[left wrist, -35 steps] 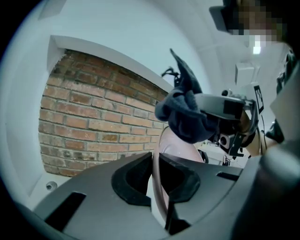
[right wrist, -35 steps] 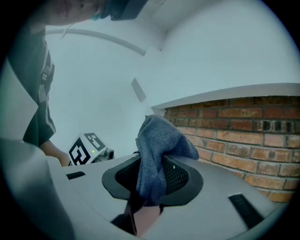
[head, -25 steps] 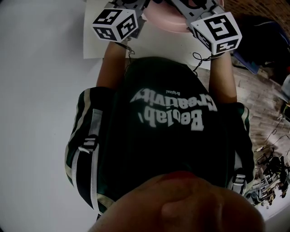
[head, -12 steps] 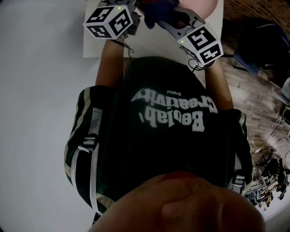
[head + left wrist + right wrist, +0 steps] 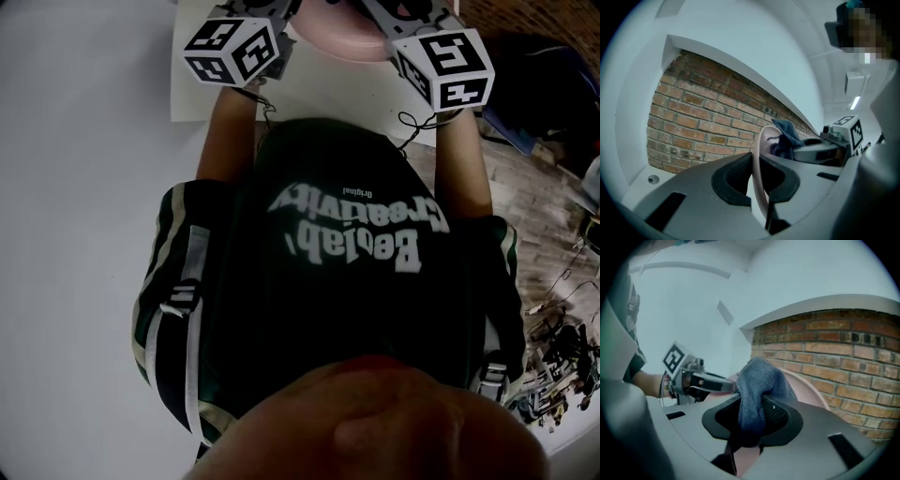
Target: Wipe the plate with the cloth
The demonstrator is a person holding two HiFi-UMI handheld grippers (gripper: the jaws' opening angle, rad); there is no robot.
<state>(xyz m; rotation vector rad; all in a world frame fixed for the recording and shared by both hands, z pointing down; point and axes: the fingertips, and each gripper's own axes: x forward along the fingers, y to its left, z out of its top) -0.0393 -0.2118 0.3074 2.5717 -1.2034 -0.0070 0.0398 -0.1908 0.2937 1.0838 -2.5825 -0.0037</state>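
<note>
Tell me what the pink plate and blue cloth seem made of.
The plate looks like plastic or melamine, possibly ceramic: thin rim, smooth matte pink face. The cloth is a soft textile, maybe microfibre: a fine nubbly weave shows, and it bunches into folds.

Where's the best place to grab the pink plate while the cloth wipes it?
The plate's thin rim, edge-on from the person's side, as the left gripper does: one jaw on each face. The rim fits between the jaws, leaving the face open to the cloth in the right gripper.

right gripper (image 5: pixel 752 418) swung rightward, cloth (image 5: pixel 759 380) with it
</note>
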